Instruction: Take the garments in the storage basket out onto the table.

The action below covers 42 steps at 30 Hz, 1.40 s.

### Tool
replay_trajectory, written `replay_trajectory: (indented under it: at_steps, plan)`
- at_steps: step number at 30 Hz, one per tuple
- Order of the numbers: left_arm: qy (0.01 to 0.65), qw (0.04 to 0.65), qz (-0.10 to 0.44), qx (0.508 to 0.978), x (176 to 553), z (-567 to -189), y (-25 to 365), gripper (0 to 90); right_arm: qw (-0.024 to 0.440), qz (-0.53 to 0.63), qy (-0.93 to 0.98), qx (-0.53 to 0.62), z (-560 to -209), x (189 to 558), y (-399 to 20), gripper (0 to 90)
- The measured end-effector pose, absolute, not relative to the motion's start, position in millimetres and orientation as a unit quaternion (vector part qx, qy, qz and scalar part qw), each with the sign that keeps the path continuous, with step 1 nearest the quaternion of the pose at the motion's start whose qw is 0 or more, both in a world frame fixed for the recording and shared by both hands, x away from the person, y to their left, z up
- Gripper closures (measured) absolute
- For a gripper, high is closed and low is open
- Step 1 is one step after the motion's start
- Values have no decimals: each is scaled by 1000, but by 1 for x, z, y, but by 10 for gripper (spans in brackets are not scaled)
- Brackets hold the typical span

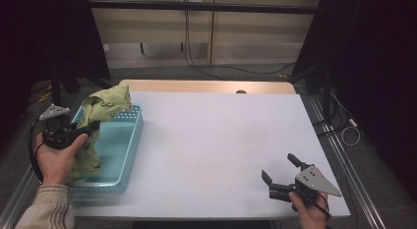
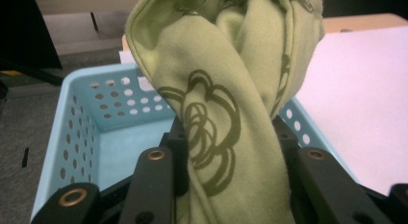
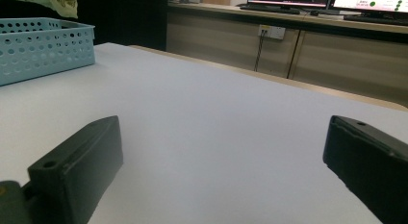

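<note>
Now | cloth (image 2: 226,104) upright, long axis vertical | left gripper (image 2: 231,152) clamps it

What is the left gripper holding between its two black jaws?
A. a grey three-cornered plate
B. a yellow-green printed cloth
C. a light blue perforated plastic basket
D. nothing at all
B: in the left gripper view the yellow-green printed cloth is pinched in the left gripper, above the light blue perforated plastic basket.

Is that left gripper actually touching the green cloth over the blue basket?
Touching. In the left gripper view, the left gripper has its black jaws pressed against both sides of the green cloth, bunching it above the blue basket.
</note>
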<state>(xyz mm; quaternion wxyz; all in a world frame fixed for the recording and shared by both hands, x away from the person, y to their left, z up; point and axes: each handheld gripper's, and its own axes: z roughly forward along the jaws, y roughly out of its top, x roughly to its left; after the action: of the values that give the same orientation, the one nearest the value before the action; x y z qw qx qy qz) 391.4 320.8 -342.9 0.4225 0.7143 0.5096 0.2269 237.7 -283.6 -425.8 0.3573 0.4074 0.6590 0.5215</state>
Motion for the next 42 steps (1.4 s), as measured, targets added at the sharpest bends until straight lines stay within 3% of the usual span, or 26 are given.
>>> replay_trajectory:
  at_steps: [30, 42]
  plan:
    - [460, 540, 329, 623, 368, -316, 322, 641, 358, 523, 660, 404, -426, 237, -284, 0]
    - [447, 554, 349, 610, 360, -306, 319, 641, 358, 523, 660, 404, -426, 237, -284, 0]
